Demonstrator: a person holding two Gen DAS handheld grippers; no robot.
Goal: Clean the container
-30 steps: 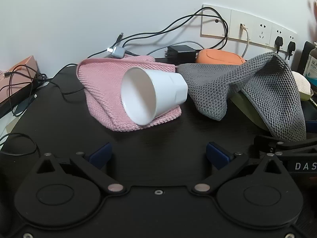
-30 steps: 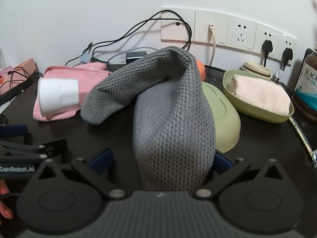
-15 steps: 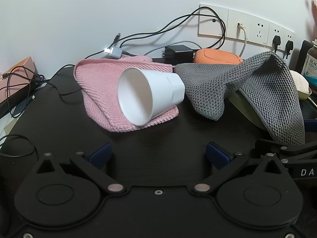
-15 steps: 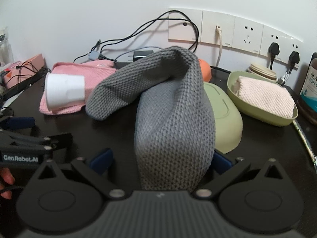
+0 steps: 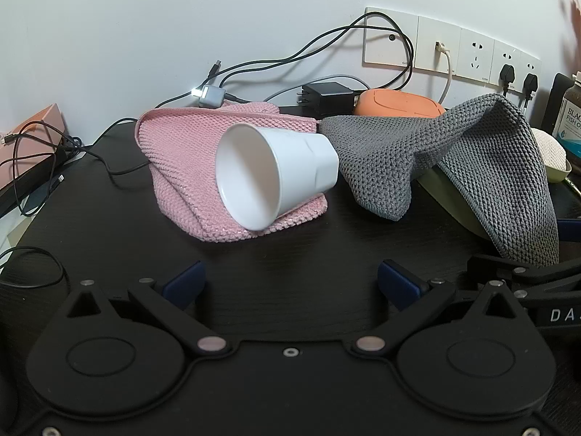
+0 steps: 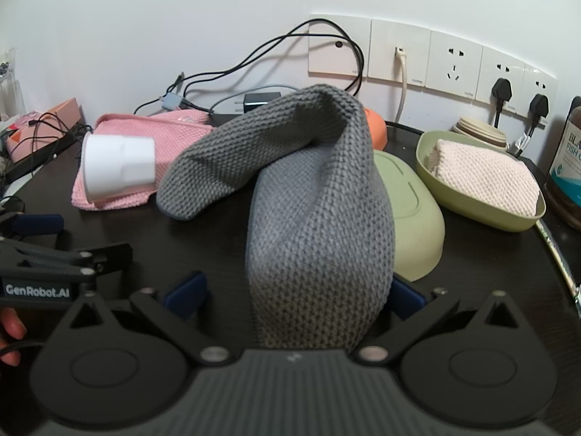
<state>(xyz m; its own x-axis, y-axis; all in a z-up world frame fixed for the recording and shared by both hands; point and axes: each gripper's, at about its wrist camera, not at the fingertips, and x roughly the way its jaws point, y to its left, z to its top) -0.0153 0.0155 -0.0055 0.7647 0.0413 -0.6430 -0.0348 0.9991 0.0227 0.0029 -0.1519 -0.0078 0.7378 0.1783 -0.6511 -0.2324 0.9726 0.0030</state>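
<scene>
The white cup lies on its side on a pink cloth, ahead of the left claw, whose jaws stand apart. The right claw is clamped on the grey cloth. Likely next: grip the cup, then wipe inside.

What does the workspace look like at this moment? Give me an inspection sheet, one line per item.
Surface: black table, dark and crowded at the back.
Job's things: white cup lying on its side on the pink cloth; grey cloth draped over the green lid.
Clutter: green tray holding a cream cloth; orange lid; brown bottle.
Grippers: left claw open, empty; right claw around the grey cloth, grip unclear.
Cables: black cables and charger by the wall.
Surroundings: white wall, wall sockets.
</scene>
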